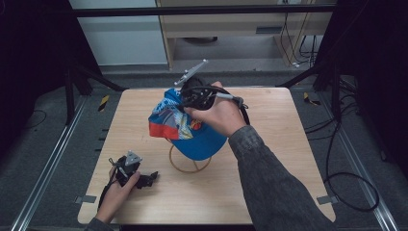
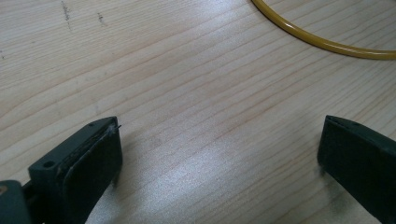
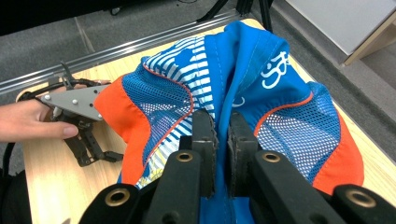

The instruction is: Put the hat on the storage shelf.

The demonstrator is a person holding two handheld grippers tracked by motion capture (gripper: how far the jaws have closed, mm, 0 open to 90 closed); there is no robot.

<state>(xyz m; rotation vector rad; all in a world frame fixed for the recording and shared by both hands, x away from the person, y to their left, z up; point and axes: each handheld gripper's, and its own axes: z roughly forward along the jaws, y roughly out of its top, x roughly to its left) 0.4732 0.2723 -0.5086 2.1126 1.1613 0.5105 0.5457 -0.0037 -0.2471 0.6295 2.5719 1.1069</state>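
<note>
The blue and orange cap (image 1: 185,126) hangs above the middle of the wooden table (image 1: 269,183), over the yellow wire stand (image 1: 185,166), whose ring base rests on the tabletop. Your right gripper (image 3: 222,133) has its jaws clamped on a fold of the cap's blue crown fabric. Your left gripper (image 1: 144,179) rests low on the table near the stand, jaws wide apart with nothing between them. The cap looks lifted but not yet settled; seating or removing it remains.
</note>
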